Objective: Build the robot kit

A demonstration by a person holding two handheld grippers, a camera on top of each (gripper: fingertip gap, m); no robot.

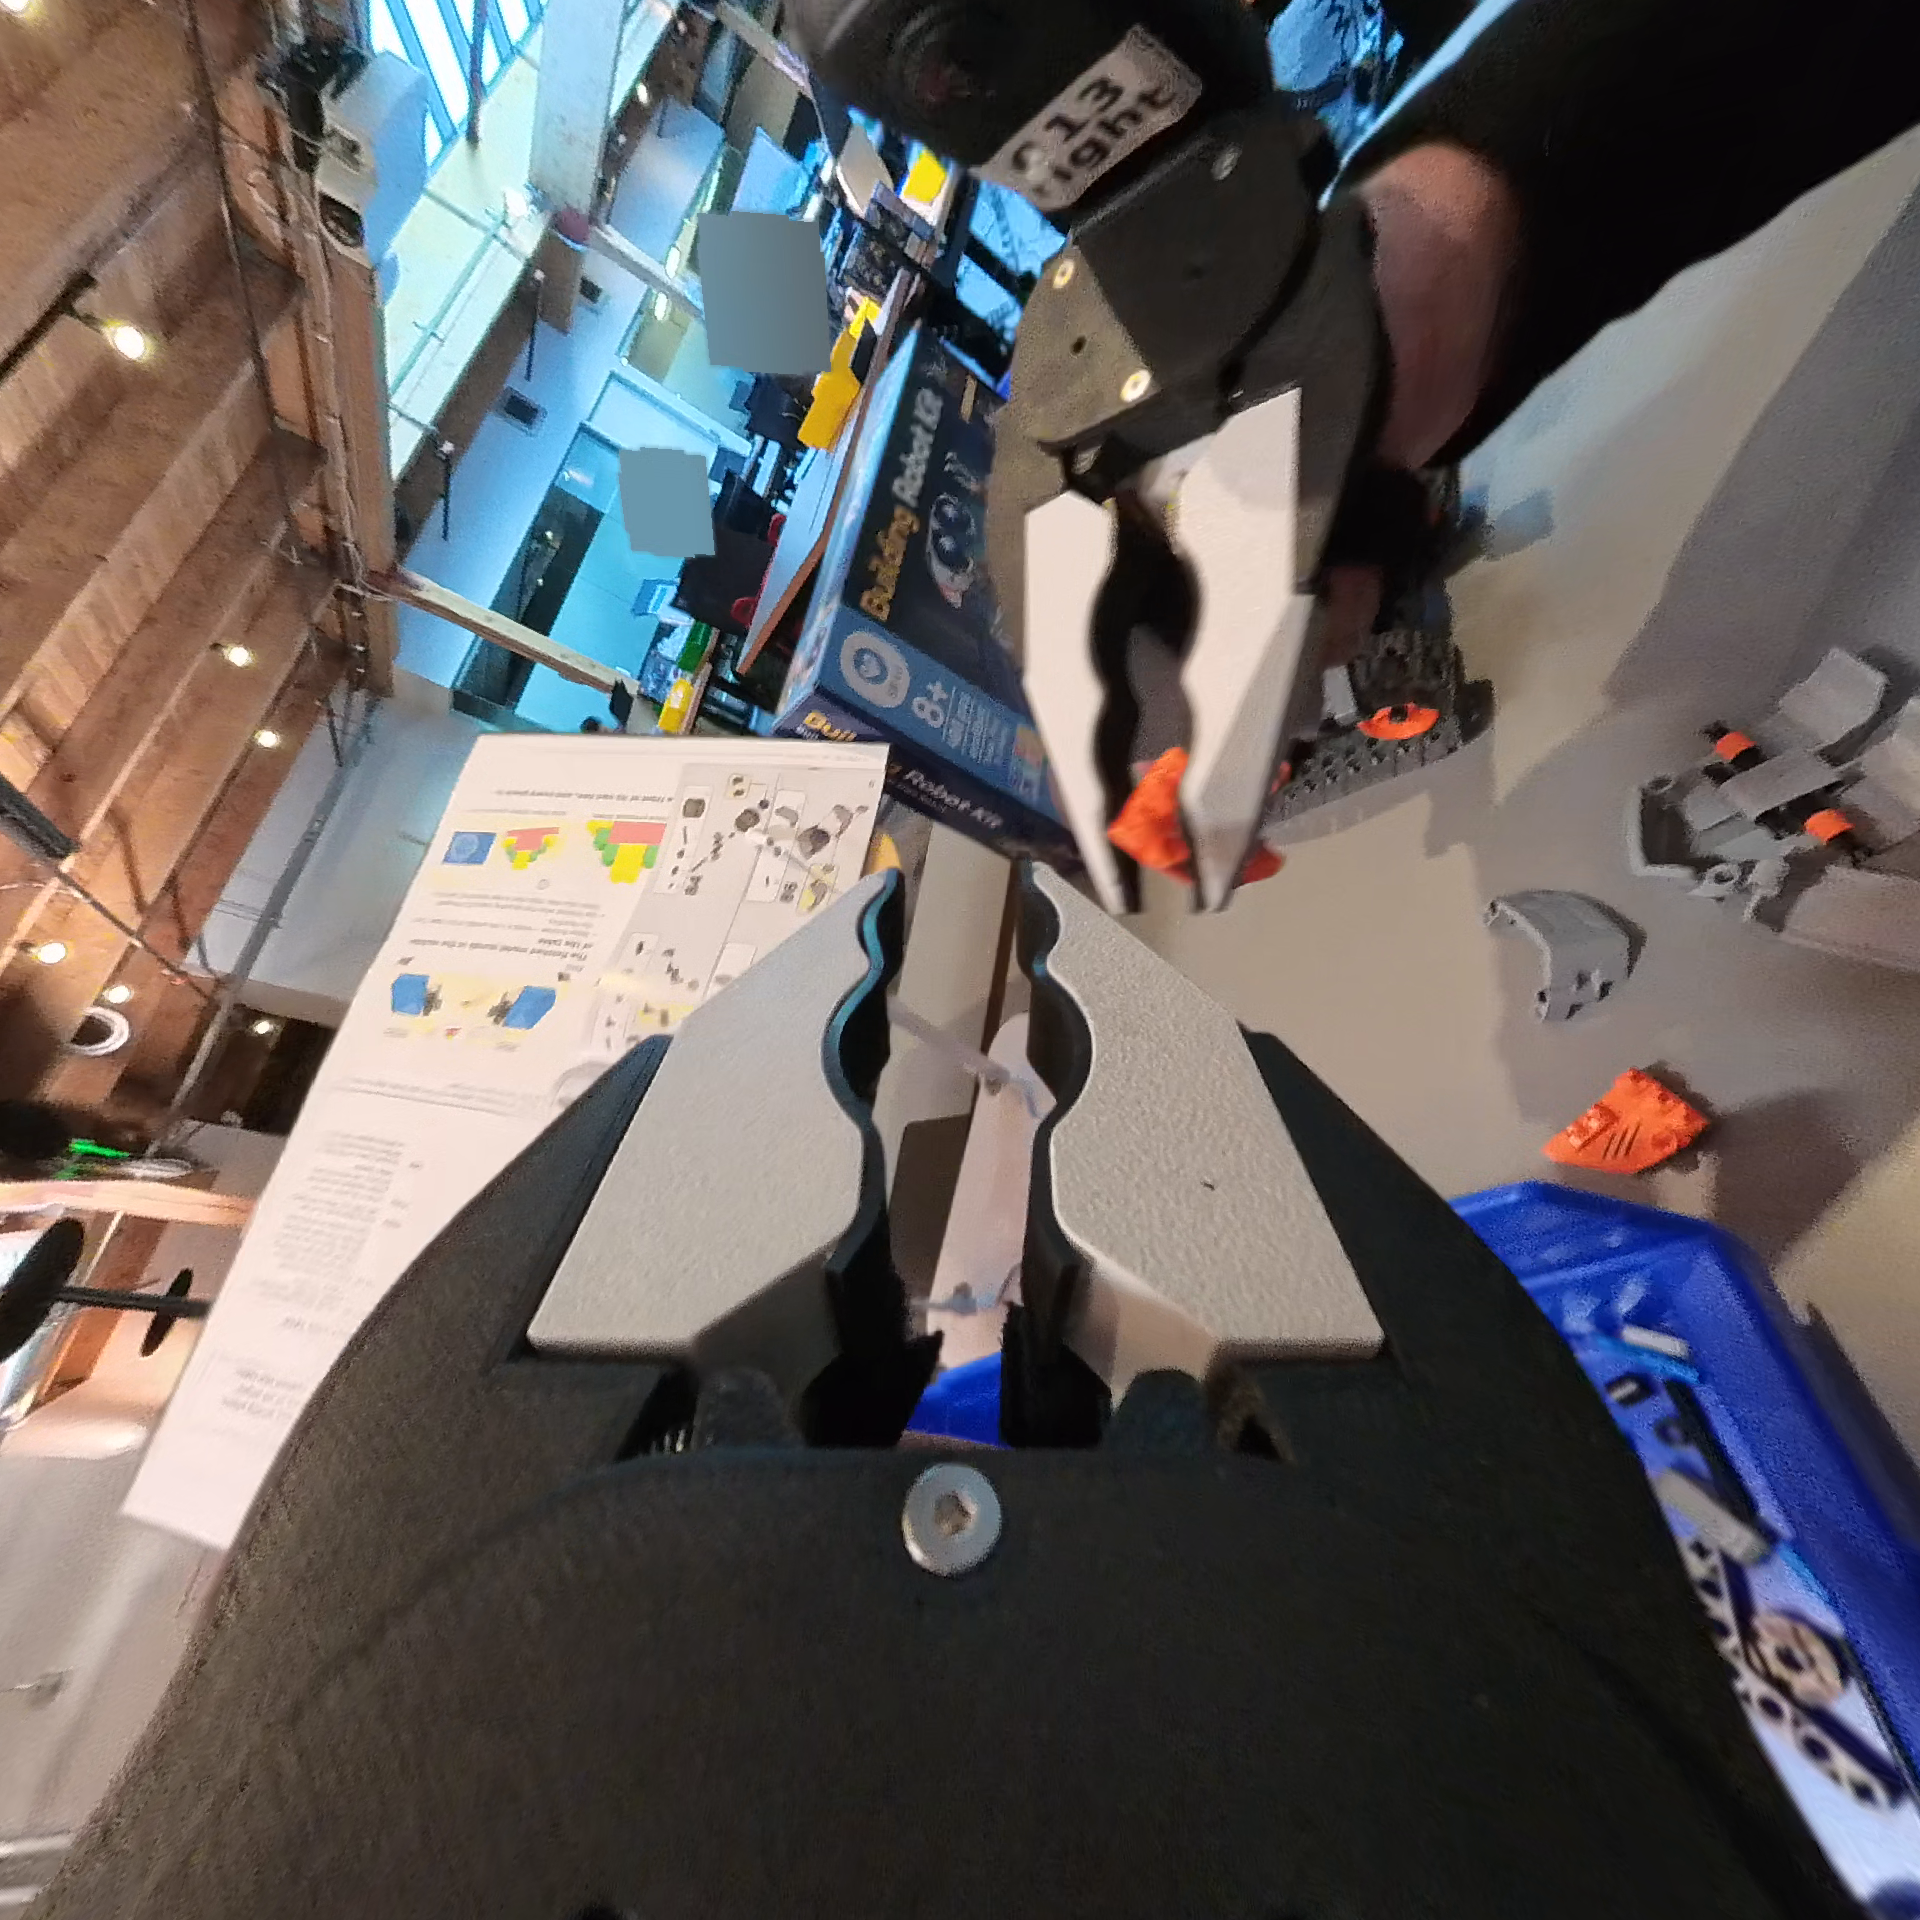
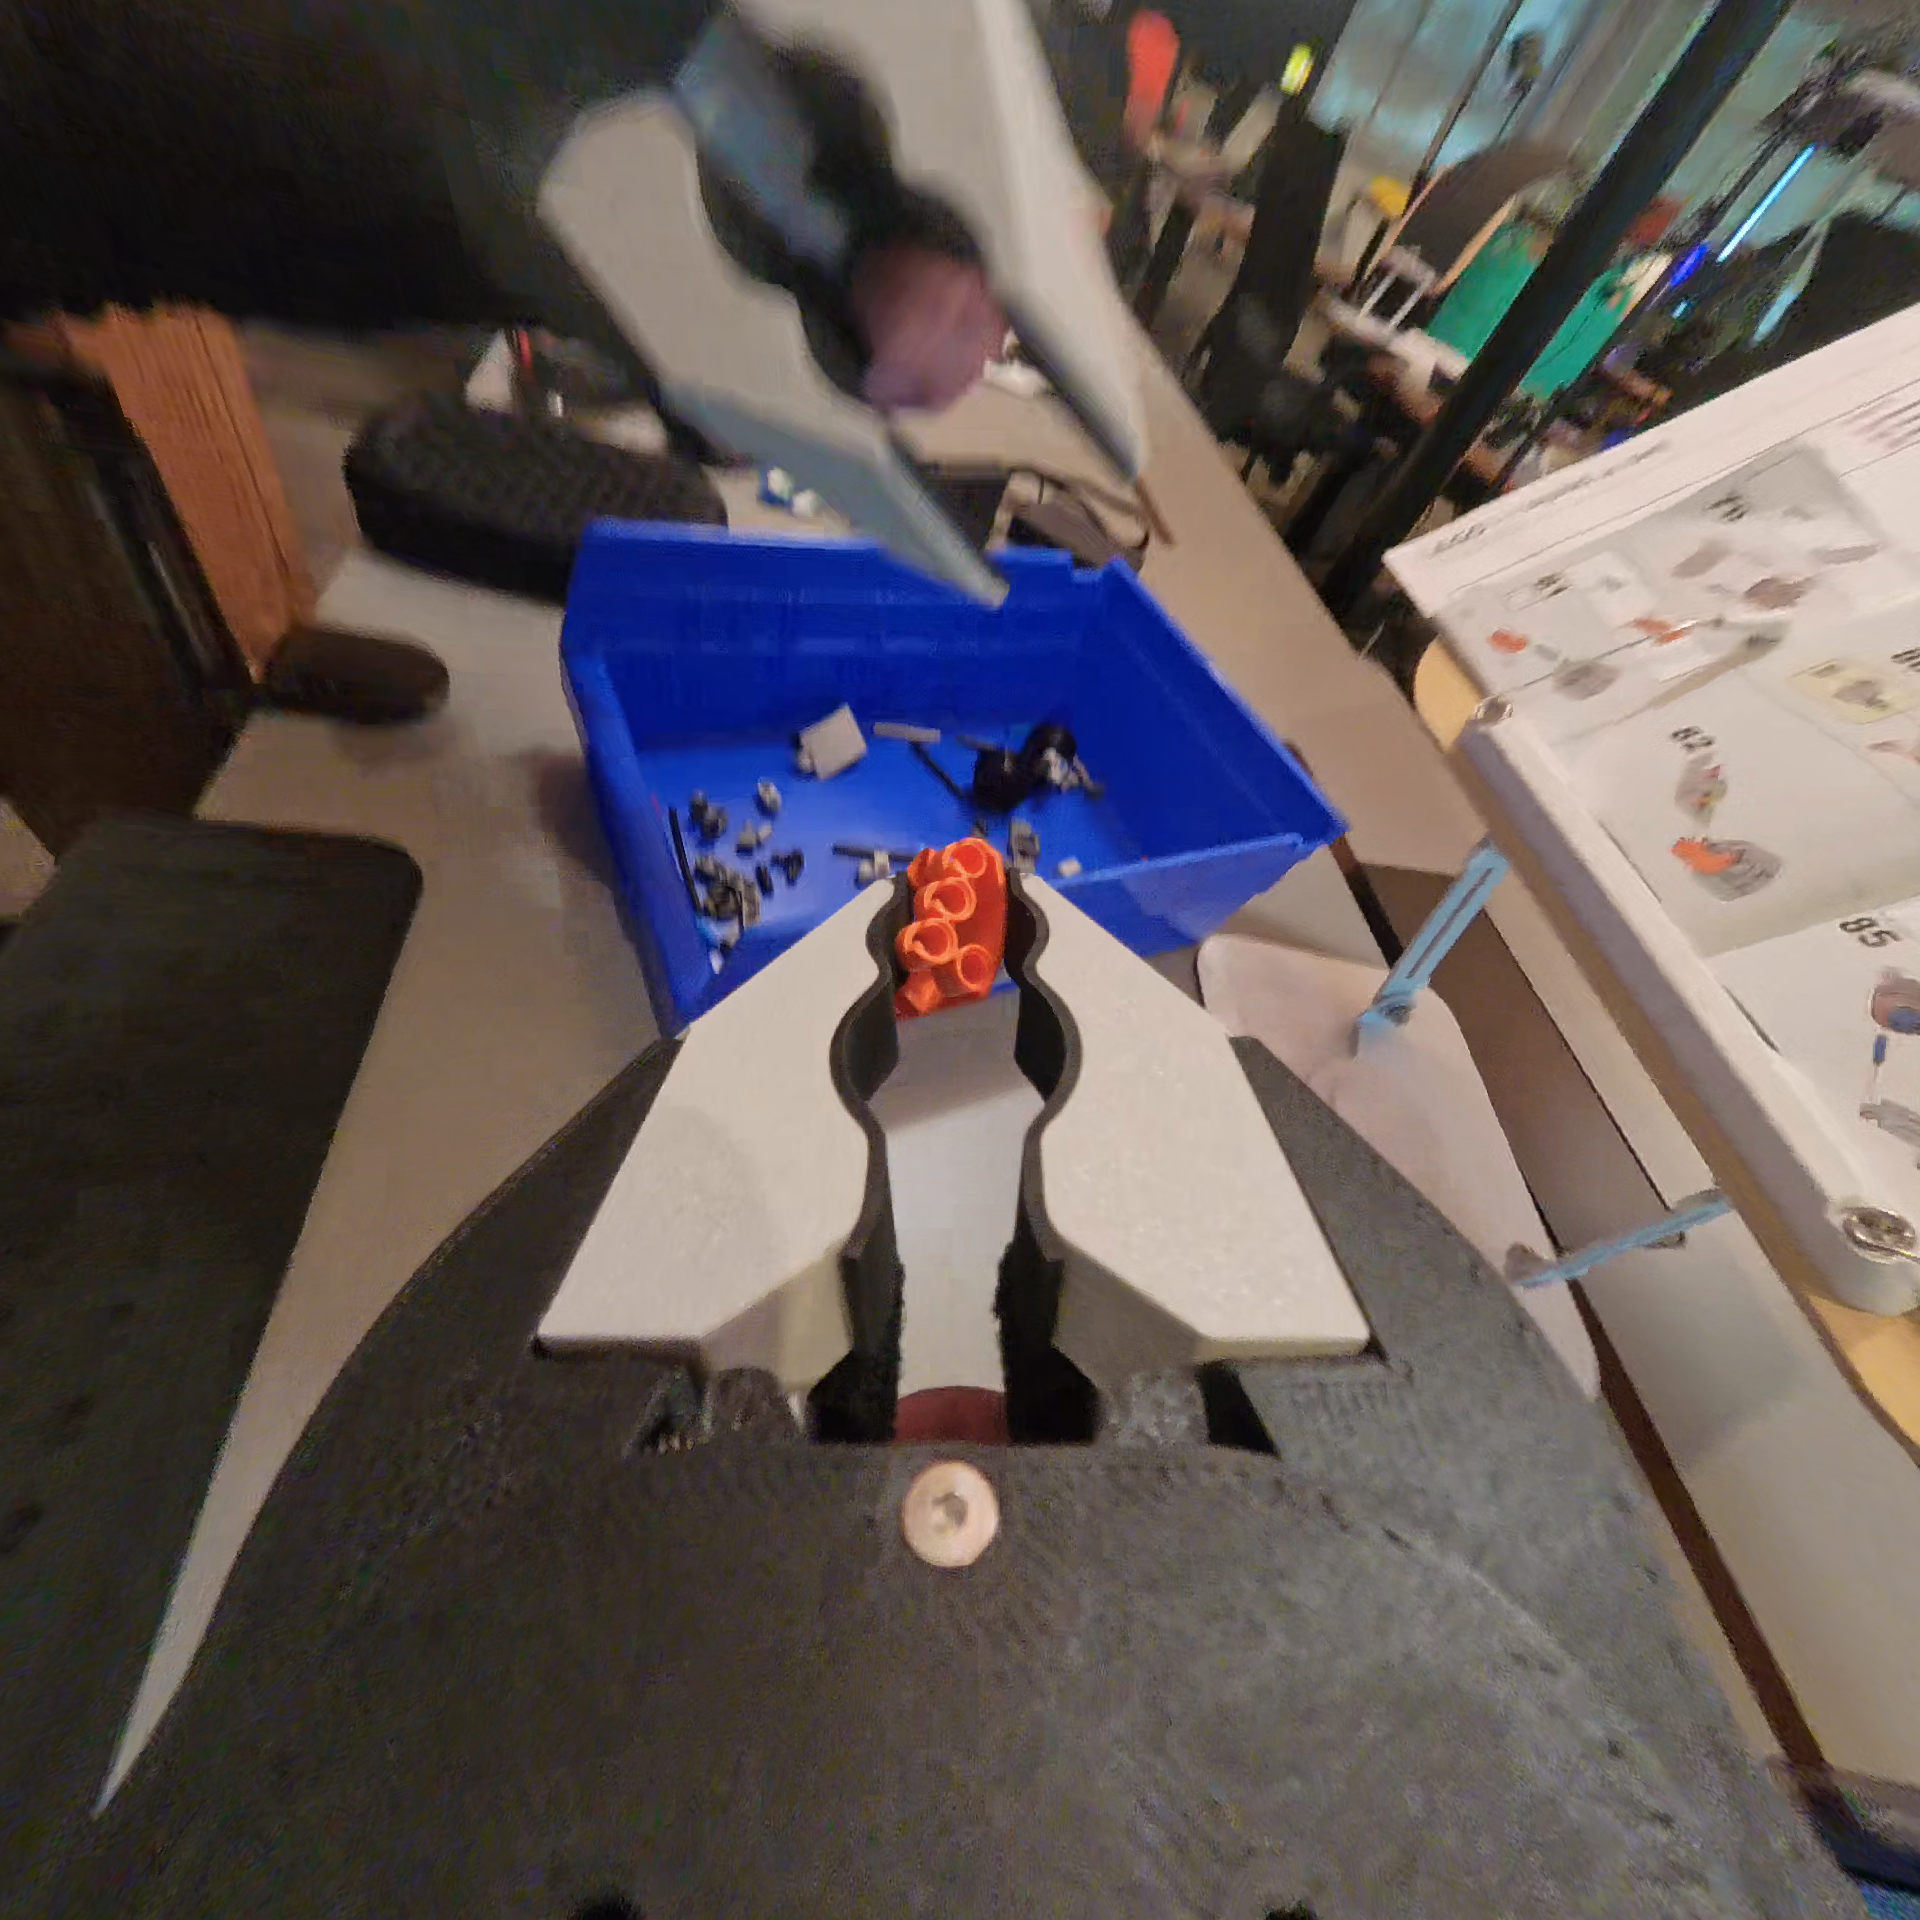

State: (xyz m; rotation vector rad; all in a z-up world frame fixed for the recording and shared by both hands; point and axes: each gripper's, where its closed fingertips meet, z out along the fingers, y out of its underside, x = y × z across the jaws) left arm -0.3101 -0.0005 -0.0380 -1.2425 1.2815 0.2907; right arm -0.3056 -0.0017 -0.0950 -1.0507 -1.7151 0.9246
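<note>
1. The left gripper [image 1: 961,883] is showing two pale grey fingers [image 1: 727,1143] with wavy black-lined inner edges, seated in a rough black body.
2. A silver hex screw [image 1: 951,1517] is sitting at the body's centre.
3. The right gripper [image 2: 956,888] is wearing the same build (its own screw [image 2: 949,1512] included).
4. A white label [image 1: 1091,120] is sticking to the right gripper's black housing.
5. A black sleeve [image 1: 1662,135] is covering the arm behind it.
</note>
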